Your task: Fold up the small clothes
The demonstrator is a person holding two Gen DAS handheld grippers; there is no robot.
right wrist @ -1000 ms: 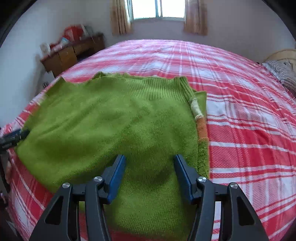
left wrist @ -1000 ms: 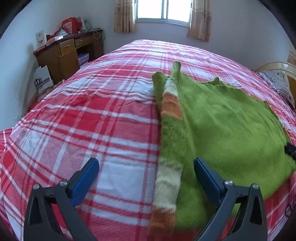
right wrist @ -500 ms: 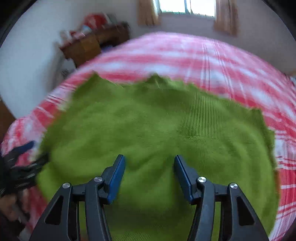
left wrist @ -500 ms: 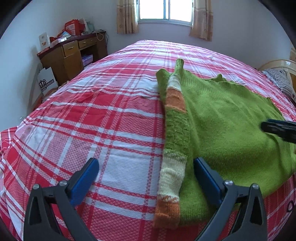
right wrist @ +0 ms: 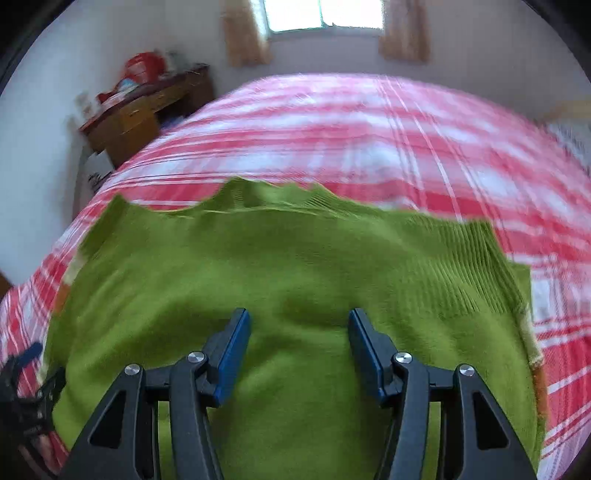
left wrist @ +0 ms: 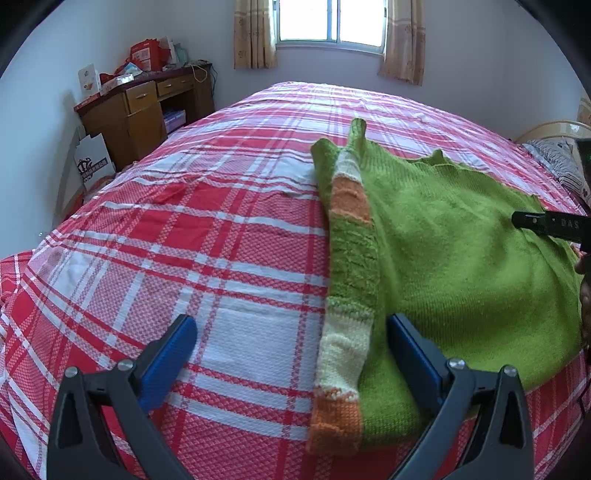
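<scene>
A green knitted sweater (left wrist: 454, 243) lies flat on the red plaid bed (left wrist: 207, 236). Its striped sleeve (left wrist: 347, 280), banded in orange, cream and green, is folded along the sweater's left edge. My left gripper (left wrist: 291, 343) hangs open above the sleeve's lower end, with nothing between its blue pads. In the right wrist view the sweater (right wrist: 295, 280) fills the foreground, and my right gripper (right wrist: 299, 343) hovers open over its middle, gripping nothing. One finger of the right gripper (left wrist: 550, 225) pokes in at the right edge of the left wrist view.
A wooden desk (left wrist: 140, 110) piled with boxes stands by the far left wall, with a white paper bag (left wrist: 92, 162) on the floor beside it. A curtained window (left wrist: 328, 22) is behind the bed. A striped pillow (left wrist: 554, 162) lies far right.
My right gripper has swept left across the sweater, from near the right sleeve to over the middle. The left gripper has stayed put.
</scene>
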